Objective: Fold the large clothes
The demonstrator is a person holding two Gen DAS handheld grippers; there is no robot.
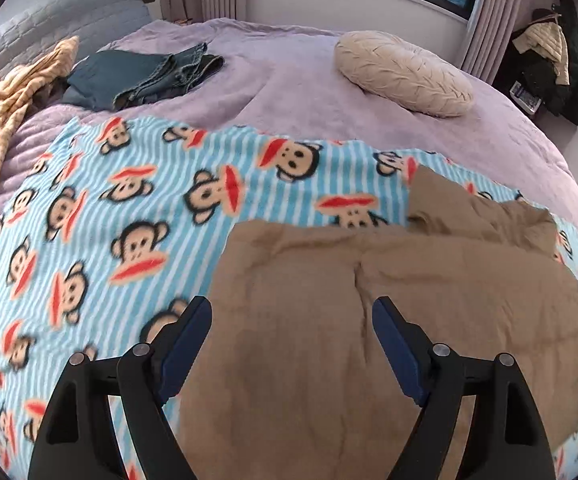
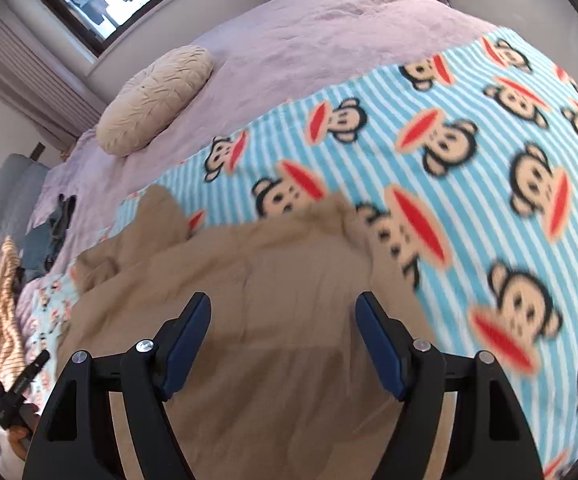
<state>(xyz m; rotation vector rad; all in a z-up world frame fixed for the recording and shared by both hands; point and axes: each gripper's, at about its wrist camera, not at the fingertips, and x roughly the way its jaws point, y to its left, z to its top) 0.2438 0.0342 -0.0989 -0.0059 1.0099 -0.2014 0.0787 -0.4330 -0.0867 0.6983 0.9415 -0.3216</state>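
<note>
A tan garment (image 1: 369, 320) lies spread on a blue-striped monkey-print blanket (image 1: 109, 220), with a rumpled part at its far right. My left gripper (image 1: 292, 312) hangs open above the garment, nothing between its blue pads. In the right wrist view the same tan garment (image 2: 269, 300) lies below my right gripper (image 2: 283, 308), which is open and holds nothing. The monkey blanket (image 2: 469, 160) stretches to the right. The other gripper (image 2: 13, 392) shows at the lower left edge of the right wrist view.
The bed has a lilac cover (image 1: 289, 72). On it lie a cream round cushion (image 1: 403, 72), folded dark jeans (image 1: 141, 76) and an orange striped cloth (image 1: 5, 108). Coats hang on a rack (image 1: 549, 64) by the window at the right.
</note>
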